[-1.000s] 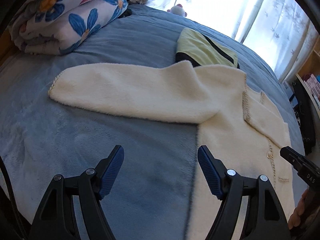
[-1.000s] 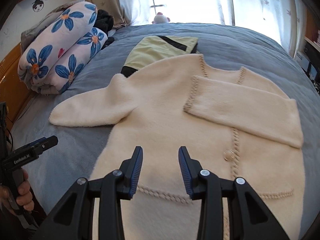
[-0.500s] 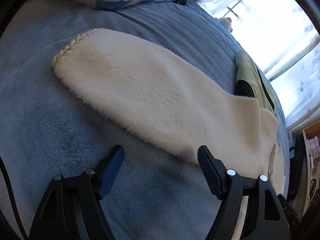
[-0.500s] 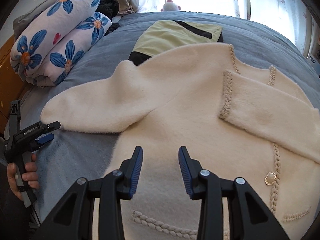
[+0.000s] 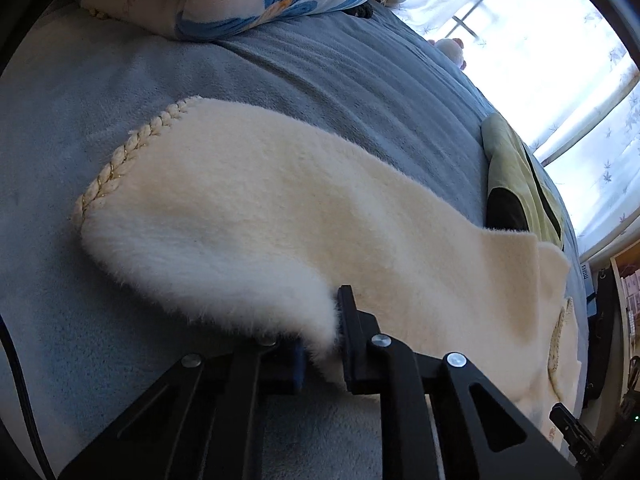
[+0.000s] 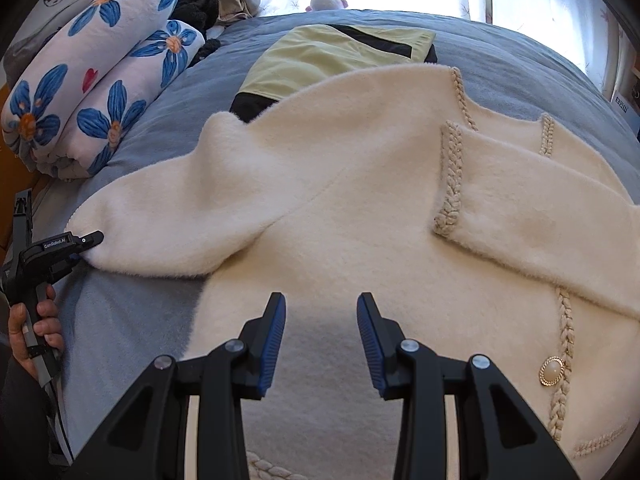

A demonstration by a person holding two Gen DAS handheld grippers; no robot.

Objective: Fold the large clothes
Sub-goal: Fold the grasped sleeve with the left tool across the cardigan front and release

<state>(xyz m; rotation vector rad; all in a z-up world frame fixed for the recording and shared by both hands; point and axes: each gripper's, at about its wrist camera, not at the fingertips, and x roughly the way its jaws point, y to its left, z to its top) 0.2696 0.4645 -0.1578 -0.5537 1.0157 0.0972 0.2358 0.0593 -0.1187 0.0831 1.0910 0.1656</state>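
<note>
Moved in over the last second from open and clear of the cloth to clamped: left gripper (image 5: pixel 322 344) now pinched tight on the near edge of the cardigan sleeve (image 5: pixel 248 216), a tuft of cream fleece bunched between the pads. Pointed steeply down at the bed (image 5: pixel 360 92), close to the cuff's braided trim (image 5: pixel 120 160). Seen from the right wrist as a black handle at the sleeve end (image 6: pixel 60 252), gripped by a hand (image 6: pixel 36 332) low at the left edge. Right gripper (image 6: pixel 322 336) partly open, nothing between the blue pads, hovering over the lower front of the cardigan (image 6: pixel 360 208), also angled steeply down. Cardigan spread flat on the blue-grey bed, one sleeve stretched out sideways toward the left, the other folded across the chest (image 6: pixel 540 208), gold-rimmed button (image 6: pixel 552 370) and braided placket near the right side. Beyond the collar, a folded yellow-green garment (image 6: pixel 332 56) with black panels, partly overlapped by the cardigan's shoulder. Rolled floral quilt (image 6: pixel 92 92) along the far left of the bed, a small plush toy (image 6: pixel 326 0) by the bright curtained window.
</note>
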